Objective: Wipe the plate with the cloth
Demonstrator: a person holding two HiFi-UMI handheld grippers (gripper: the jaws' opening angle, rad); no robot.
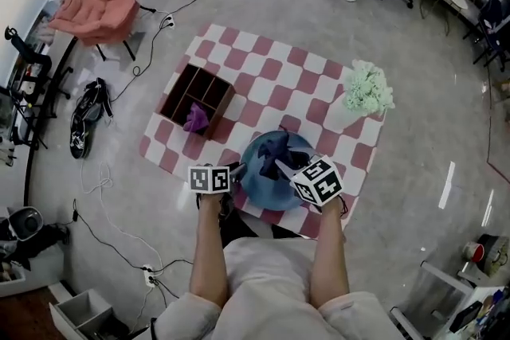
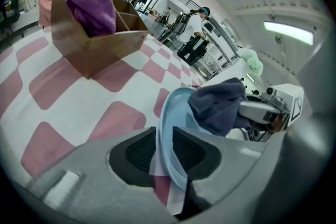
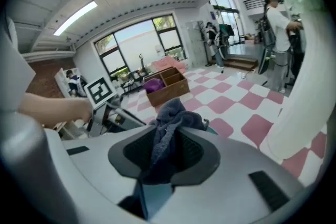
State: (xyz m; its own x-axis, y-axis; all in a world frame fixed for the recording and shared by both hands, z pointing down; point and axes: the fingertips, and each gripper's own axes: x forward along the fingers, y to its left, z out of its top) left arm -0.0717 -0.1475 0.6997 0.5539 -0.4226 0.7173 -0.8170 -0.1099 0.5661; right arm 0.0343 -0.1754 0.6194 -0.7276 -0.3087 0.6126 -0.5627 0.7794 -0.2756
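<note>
A light blue plate (image 1: pixel 259 189) lies at the near edge of the pink-and-white checked mat (image 1: pixel 263 84). A dark blue cloth (image 1: pixel 275 149) is bunched on it. My left gripper (image 1: pixel 237 173) is at the plate's left rim; in the left gripper view the rim (image 2: pixel 170 128) runs between the two pads of that gripper (image 2: pixel 164 150), which close on it from both sides. My right gripper (image 1: pixel 284 168) comes in from the right and is shut on the dark cloth (image 3: pixel 172 113), which hangs from the jaws of that gripper (image 3: pixel 164 153) over the plate.
A wooden divided box (image 1: pixel 209 87) holding a purple cloth (image 1: pixel 196 119) stands on the mat's left side. A pale green bunch of flowers (image 1: pixel 368 87) stands at the right corner. Cables, a pink chair (image 1: pixel 96 8) and shoes (image 1: pixel 84 119) lie on the floor to the left.
</note>
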